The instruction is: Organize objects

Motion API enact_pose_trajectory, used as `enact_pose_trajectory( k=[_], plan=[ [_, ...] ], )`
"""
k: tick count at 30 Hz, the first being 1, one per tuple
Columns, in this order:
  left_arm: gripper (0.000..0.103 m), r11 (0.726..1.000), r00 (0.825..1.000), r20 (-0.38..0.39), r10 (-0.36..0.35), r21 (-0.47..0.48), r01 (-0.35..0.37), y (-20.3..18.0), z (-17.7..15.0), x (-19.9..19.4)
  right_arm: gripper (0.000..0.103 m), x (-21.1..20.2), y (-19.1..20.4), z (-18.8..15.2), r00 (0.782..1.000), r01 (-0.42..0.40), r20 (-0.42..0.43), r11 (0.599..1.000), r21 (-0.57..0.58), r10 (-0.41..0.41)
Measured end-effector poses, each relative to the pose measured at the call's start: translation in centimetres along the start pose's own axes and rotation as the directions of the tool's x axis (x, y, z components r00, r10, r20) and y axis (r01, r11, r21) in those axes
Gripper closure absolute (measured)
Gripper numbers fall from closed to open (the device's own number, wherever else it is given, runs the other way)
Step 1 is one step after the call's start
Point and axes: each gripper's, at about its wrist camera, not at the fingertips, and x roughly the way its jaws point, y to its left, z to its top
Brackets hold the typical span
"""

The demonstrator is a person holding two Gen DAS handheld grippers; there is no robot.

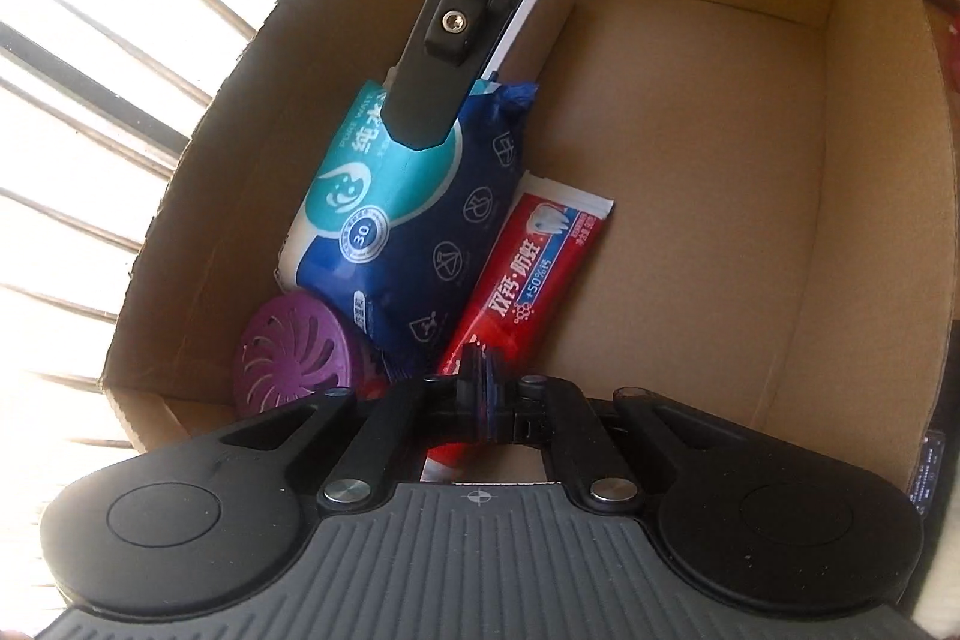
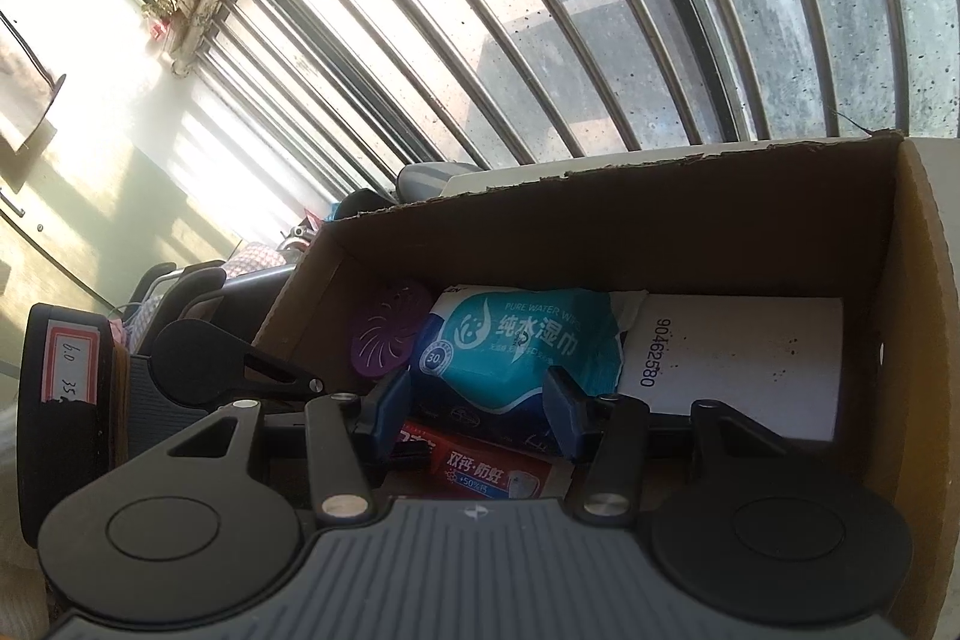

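Right gripper (image 2: 480, 415) fingers spread around wipes pack (image 2: 522, 346) in cardboard box (image 2: 912, 340); soft, light, squashy, so grip mid-body. Left gripper (image 1: 483, 400) fingers pressed together, empty.

Cardboard box (image 1: 870, 220) — wipes pack (image 1: 408, 220), toothpaste (image 1: 528, 268)

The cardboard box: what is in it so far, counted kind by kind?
Wet wipes pack: 1
Toothpaste box: 1
Purple round vented disc: 1
White box with a printed number: 1
Total: 4 things in the cardboard box.
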Motion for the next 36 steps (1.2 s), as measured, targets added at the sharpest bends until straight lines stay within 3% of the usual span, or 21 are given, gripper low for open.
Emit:
enact_pose_trajectory(
  k=[7,11,14,16,18,20,21,25,26,29,32,36],
  plan=[
    [0.097,0.994,0.994,0.078,0.076,-0.083,-0.069,0.5,-0.9,-3.4,0.050,-0.7,0.7,-0.2,0.999,0.004,0.043,0.999,-0.044,-0.002],
    [0.091,0.974,0.973,0.154,0.174,-0.174,-0.146,0.8,-1.6,-7.1,0.050,-1.9,1.6,-0.1,0.996,0.002,0.092,0.997,-0.071,0.005],
    [0.084,0.943,0.943,0.231,0.240,-0.285,-0.170,0.7,-2.4,-9.5,0.050,-4.2,2.7,0.0,0.989,-0.034,0.143,0.996,-0.082,0.045],
    [0.072,0.919,0.921,0.279,0.271,-0.361,-0.161,0.3,-2.8,-10.8,0.050,-5.9,3.8,-0.3,0.984,-0.037,0.171,0.993,-0.110,0.056],
    [0.053,0.897,0.900,0.320,0.296,-0.418,-0.147,-0.4,-3.4,-11.2,0.050,-7.6,4.9,-1.0,0.978,-0.031,0.199,0.990,-0.136,0.058],
    [0.044,0.870,0.871,0.368,0.326,-0.477,-0.124,-1.1,-4.4,-12.4,0.050,-9.5,5.6,-2.1,0.972,-0.035,0.226,0.988,-0.149,0.069],
    [0.034,0.851,0.863,0.378,0.336,-0.514,-0.106,-1.4,-4.7,-10.7,0.050,-10.3,5.9,-2.7,0.968,-0.036,0.240,0.988,-0.149,0.071],
    [0.011,0.760,0.840,0.388,0.380,-0.648,-0.045,-1.9,-5.9,-9.6,0.048,-12.8,6.3,-5.6,0.947,0.015,0.321,0.992,-0.128,0.027],
    [0.001,0.734,0.822,0.388,0.416,-0.678,-0.051,-2.3,-6.2,-10.1,0.046,-13.2,6.2,-6.7,0.938,0.020,0.347,0.992,-0.127,0.026],
    [0.000,0.692,0.748,0.411,0.521,-0.717,-0.088,-4.5,-6.9,-12.4,0.043,-13.8,6.0,-9.2,0.915,0.028,0.404,0.995,-0.094,0.012],
    [0.000,0.678,0.722,0.423,0.547,-0.730,-0.086,-6.3,-7.1,-13.1,0.043,-14.1,5.9,-11.5,0.889,0.028,0.457,0.998,-0.064,0.005],
    [0.000,0.663,0.702,0.449,0.552,-0.747,-0.043,-8.1,-7.3,-13.0,0.042,-14.6,6.6,-13.8,0.844,0.063,0.535,0.997,-0.049,-0.027]
  ],
)
